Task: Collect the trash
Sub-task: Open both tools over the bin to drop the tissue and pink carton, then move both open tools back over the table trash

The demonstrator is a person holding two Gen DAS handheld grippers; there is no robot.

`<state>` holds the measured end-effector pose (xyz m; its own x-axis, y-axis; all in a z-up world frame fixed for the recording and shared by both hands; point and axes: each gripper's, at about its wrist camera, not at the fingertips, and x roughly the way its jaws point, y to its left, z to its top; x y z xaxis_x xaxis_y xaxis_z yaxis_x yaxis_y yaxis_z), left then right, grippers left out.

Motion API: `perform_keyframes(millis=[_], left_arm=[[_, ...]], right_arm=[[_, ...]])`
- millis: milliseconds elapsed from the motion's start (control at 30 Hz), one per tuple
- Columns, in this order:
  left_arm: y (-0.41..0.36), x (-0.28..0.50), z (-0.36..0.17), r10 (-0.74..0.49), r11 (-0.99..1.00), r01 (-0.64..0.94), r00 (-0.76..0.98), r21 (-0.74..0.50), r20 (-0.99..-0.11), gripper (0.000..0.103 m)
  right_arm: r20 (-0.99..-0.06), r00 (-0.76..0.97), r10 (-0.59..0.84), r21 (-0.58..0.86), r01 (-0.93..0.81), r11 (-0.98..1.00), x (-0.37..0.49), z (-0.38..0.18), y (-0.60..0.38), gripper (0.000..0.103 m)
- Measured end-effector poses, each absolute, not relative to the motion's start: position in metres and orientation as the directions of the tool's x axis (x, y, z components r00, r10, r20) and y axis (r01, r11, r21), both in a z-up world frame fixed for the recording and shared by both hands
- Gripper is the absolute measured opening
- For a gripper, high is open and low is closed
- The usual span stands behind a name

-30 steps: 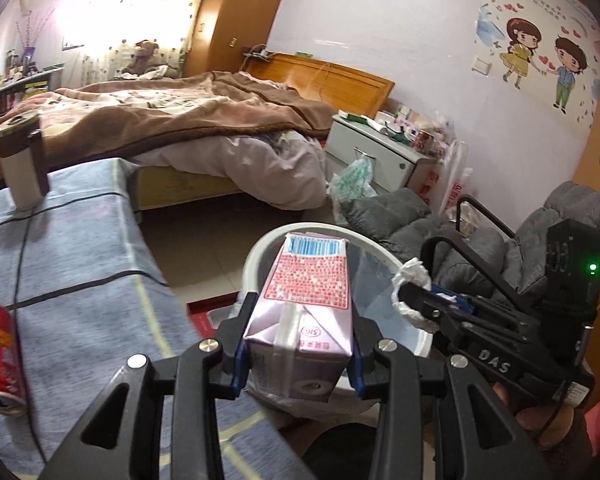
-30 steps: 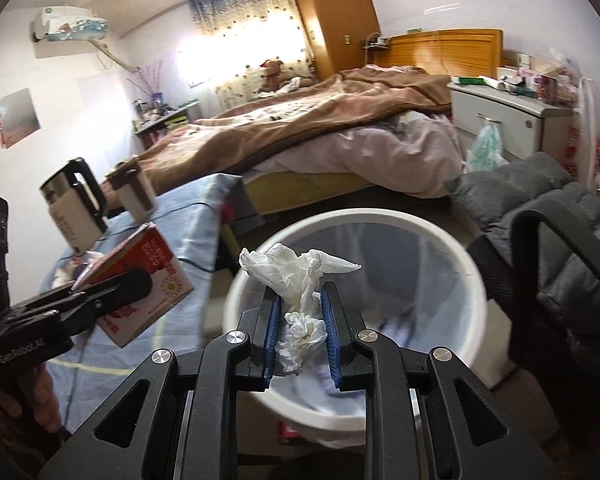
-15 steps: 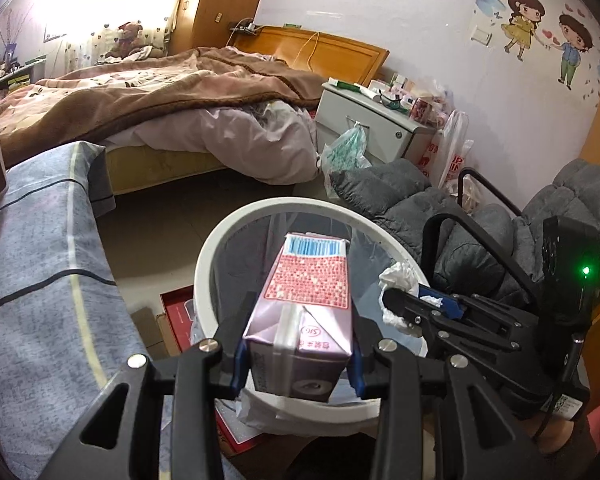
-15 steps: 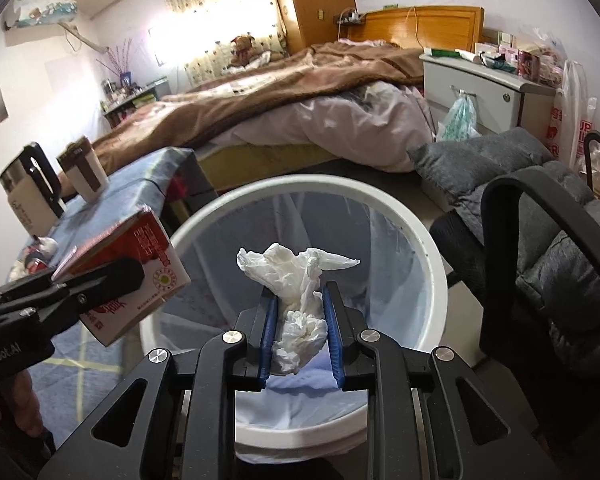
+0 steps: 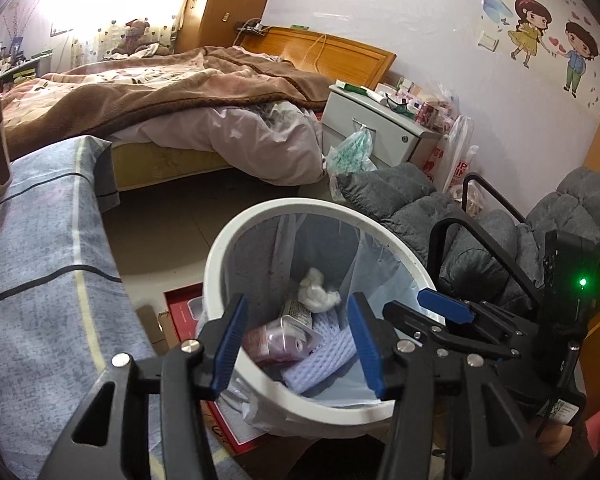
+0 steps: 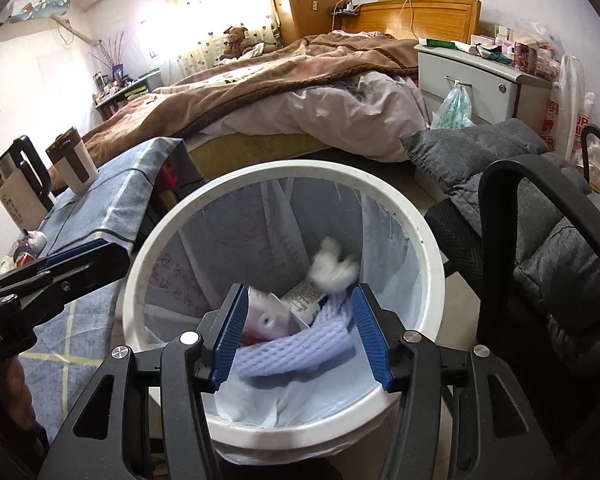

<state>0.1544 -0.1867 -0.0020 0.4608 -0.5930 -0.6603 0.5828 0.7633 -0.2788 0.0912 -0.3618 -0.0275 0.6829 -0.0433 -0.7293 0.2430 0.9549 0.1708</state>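
Note:
A white trash bin (image 5: pixel 220 256) (image 6: pixel 148 240) with a pale plastic liner stands on the floor below both grippers. Inside it lie a pink milk carton (image 5: pixel 278 340) (image 6: pixel 264 318), a crumpled white tissue (image 5: pixel 316 292) (image 6: pixel 334 266), blurred in the right wrist view, and white foam netting (image 5: pixel 328 356) (image 6: pixel 296 350). My left gripper (image 5: pixel 300 346) hangs over the bin's near rim, its jaws opening with nothing between them. My right gripper (image 6: pixel 298 334) is also over the bin, jaws opening and empty. In the left wrist view the right gripper (image 5: pixel 444 308) shows at the bin's right side.
A table with a grey-blue checked cloth (image 5: pixel 40 264) (image 6: pixel 100 216) stands left of the bin, with a brown-and-white cup (image 6: pixel 74 162) and a kettle (image 6: pixel 14 188) on it. A grey padded chair (image 5: pixel 500 236) sits to the right. A bed (image 5: pixel 172 92) and a white nightstand (image 5: pixel 376 124) lie beyond.
Both grippers have spread their jaws. The milk carton left the left gripper and the tissue left the right gripper; both now lie in the bin.

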Motion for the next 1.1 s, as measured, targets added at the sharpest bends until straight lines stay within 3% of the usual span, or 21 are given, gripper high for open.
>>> perform_keyframes(millis=[600,1100], left_arm=[[-0.105,0.135,0.024,-0.548,0.823,0.503,0.579,-0.265,-0.603,0.057],[0.016,0.116,0.033,-0.391,0.92,0.295,0.728,-0.256,-0.564,0.061]], right_arm=[[-0.672,0.74,0.008,0.197,0.169,0.966,0.085,0.004,-0.31,0.055],[-0.647,0.746,0.155,0.211,-0.02,0.977,0.098,0.013,-0.223,0.055]])
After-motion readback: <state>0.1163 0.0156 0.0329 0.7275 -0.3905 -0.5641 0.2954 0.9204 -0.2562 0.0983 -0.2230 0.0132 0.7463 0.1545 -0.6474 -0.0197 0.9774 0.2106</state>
